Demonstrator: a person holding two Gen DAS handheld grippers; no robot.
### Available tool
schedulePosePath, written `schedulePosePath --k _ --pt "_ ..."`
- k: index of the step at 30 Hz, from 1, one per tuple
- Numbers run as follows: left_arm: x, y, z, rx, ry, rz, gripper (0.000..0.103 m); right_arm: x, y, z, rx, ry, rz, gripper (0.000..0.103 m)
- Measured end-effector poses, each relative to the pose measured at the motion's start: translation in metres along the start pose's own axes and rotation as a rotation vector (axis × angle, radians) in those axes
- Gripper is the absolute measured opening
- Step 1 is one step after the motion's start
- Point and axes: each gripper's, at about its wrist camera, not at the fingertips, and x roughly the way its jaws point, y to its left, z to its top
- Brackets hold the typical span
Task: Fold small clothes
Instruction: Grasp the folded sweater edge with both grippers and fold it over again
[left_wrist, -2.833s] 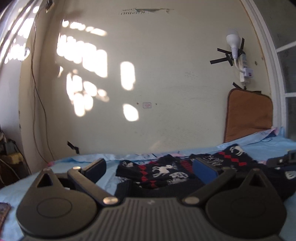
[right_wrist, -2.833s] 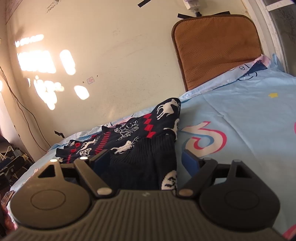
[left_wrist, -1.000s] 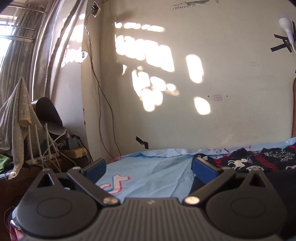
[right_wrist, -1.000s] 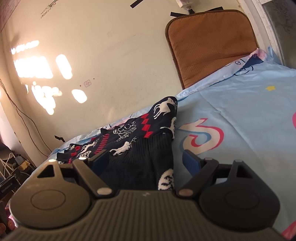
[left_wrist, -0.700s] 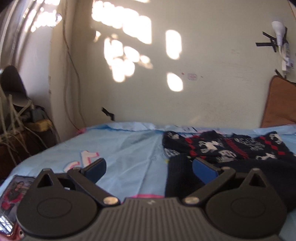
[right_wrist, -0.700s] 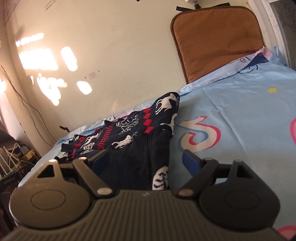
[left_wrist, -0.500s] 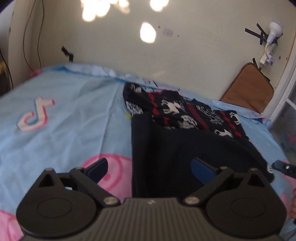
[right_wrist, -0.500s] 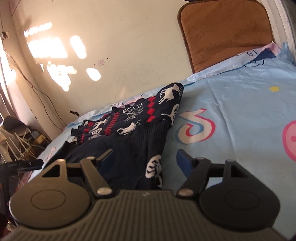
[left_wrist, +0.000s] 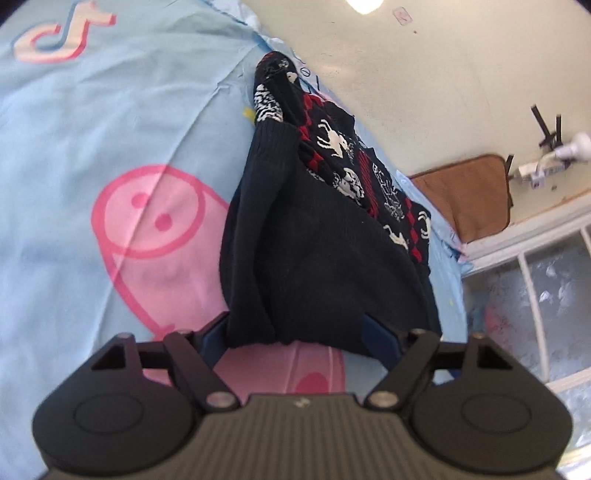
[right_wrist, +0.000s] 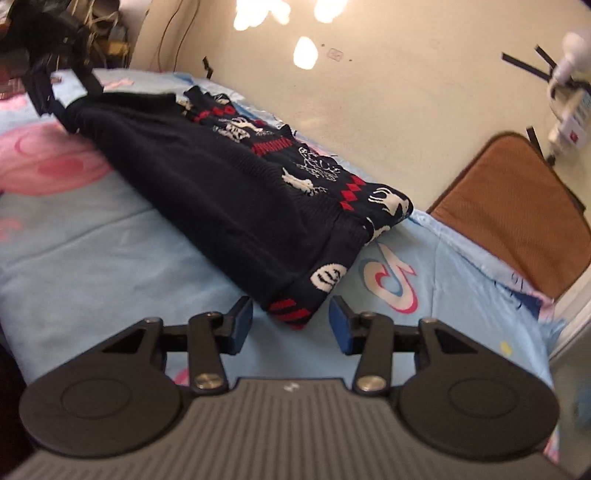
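My left gripper (left_wrist: 295, 338) gapes around the dark navy patterned knit sweater's (right_wrist: 236, 192) corner; my right gripper (right_wrist: 291, 326) gapes empty at its hem

I count one dark knitted sweater (left_wrist: 317, 236) on the bed, and it is the only garment I can see. There are two grippers: my left gripper (left_wrist: 295, 341) and my right gripper (right_wrist: 290, 325), each with two blue finger pads. Under the sweater there is one light blue bedsheet (right_wrist: 110, 236). On this sheet I count two musical-note logos, one in each view (left_wrist: 61, 35) (right_wrist: 389, 280), and one pink round face print (left_wrist: 147, 210). Against the wall I see one brown cushion (right_wrist: 513, 206). On the wall there is one white bulb (left_wrist: 574, 146) with one white plug block (right_wrist: 569, 122) beside it.
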Motion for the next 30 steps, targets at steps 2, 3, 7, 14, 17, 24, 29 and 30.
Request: schedulePosePath --k 2,3,7,14,17,24,29,30 --pt "0.003 0.004 0.0 -0.036 -0.007 -0.008 0.046 0.006 0.005 0.0 -0.091 -0.017 -0.031 0.048" --pt "0.006 0.009 0.001 -0.069 -0.003 -0.027 0.043 0.009 0.006 0.001 -0.121 -0.028 -0.035 0.048" --pt "0.005 0.012 0.003 -0.12 -0.03 -0.096 0.024 0.016 0.009 0.008 -0.236 -0.053 -0.021 0.018" --pt "-0.022 -0.017 0.035 -0.074 -0.165 -0.184 0.021 0.003 -0.036 0.054 -0.137 -0.227 -0.142 0.017" --pt "-0.021 -0.034 0.065 -0.072 -0.214 -0.214 0.02 0.021 -0.058 0.079 -0.108 -0.234 -0.162 0.017" --pt "0.031 -0.062 0.169 -0.106 -0.284 -0.152 0.008 0.115 -0.142 0.146 0.153 -0.106 -0.086 0.017" --pt "0.093 -0.052 0.231 -0.144 -0.282 -0.019 0.02 0.212 -0.172 0.163 0.285 0.067 0.002 0.02" --pt "0.105 -0.045 0.236 -0.168 -0.268 0.017 0.029 0.229 -0.175 0.159 0.306 0.092 -0.028 0.029"
